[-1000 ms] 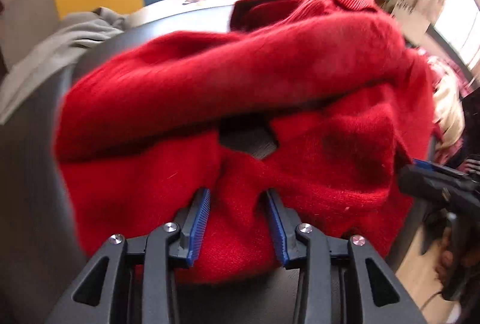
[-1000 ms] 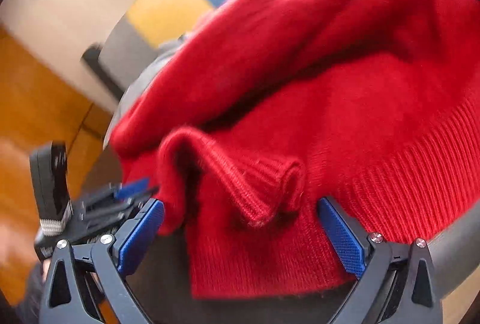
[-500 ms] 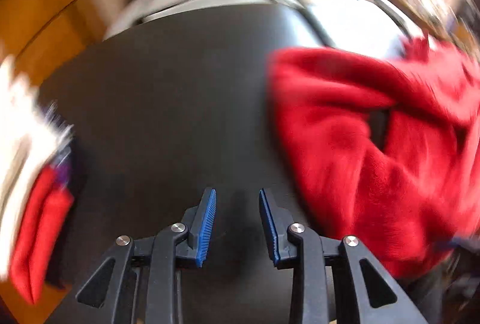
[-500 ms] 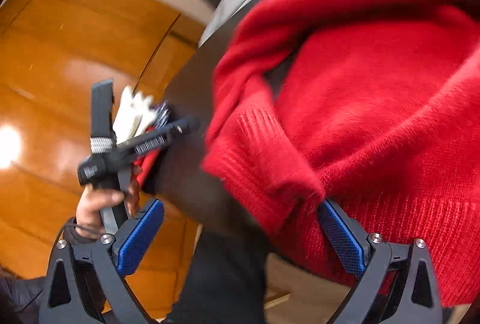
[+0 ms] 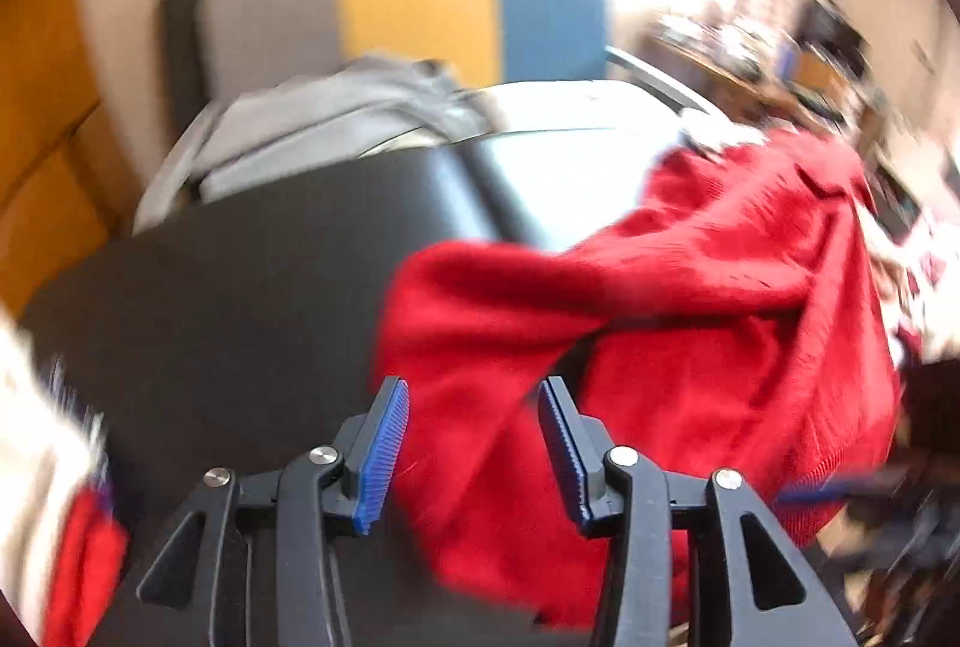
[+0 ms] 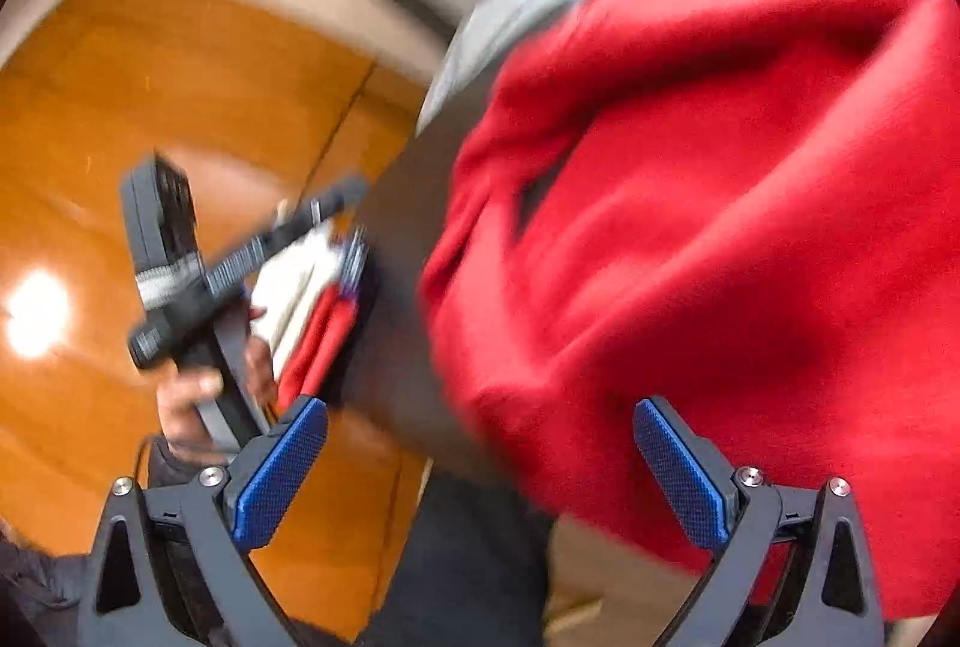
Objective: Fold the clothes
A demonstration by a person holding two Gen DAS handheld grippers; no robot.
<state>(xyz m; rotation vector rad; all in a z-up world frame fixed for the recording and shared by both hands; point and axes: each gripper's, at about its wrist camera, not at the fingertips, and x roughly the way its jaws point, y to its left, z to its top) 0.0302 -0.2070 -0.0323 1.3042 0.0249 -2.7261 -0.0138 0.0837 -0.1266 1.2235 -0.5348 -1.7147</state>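
A grey-yellow-blue chair back [image 5: 420,5] behind the dark table [image 5: 240,275].

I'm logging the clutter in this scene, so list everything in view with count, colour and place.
red sweater: one, red, bunched on the right of the dark table.
dark table: one, dark grey, under the clothes.
grey garment: one, light grey, at the table's far edge.
folded clothes: one stack, white and red, at the table's left edge.
panel: one, grey, yellow, blue, behind.
left gripper: black, blue pads, open over sweater edge.
right gripper: open wide, empty.
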